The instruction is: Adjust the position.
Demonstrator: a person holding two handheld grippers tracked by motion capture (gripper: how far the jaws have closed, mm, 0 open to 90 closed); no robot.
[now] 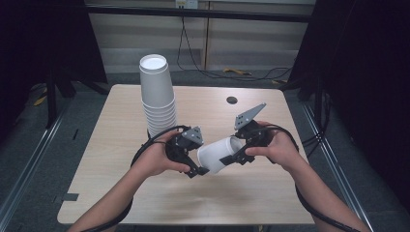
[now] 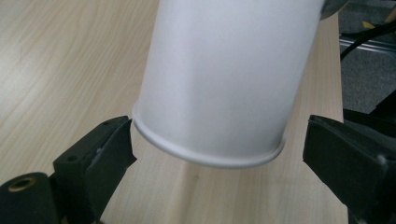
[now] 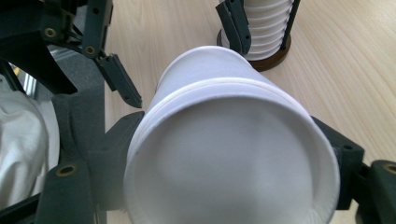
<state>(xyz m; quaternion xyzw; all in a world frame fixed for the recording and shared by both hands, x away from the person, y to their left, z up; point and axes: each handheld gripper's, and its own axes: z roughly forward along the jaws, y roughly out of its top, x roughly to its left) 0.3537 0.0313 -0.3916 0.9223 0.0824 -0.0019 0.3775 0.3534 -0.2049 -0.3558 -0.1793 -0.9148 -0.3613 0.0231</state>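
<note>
While the right gripper (image 1: 231, 158) clamps both jaws against the sides of a white paper cup (image 1: 218, 154), holding it tilted above the worktop (image 1: 116, 145), the left gripper (image 1: 200, 170) has its jaws spread either side of the cup's base rim without pressing on it. Behind them a tall stack of cups (image 1: 157, 94) stands on a round base.

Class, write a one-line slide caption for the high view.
Two hand-held grippers, left and right, meet at a white paper cup beside a tall stack of white paper cups on a light wooden table.
</note>
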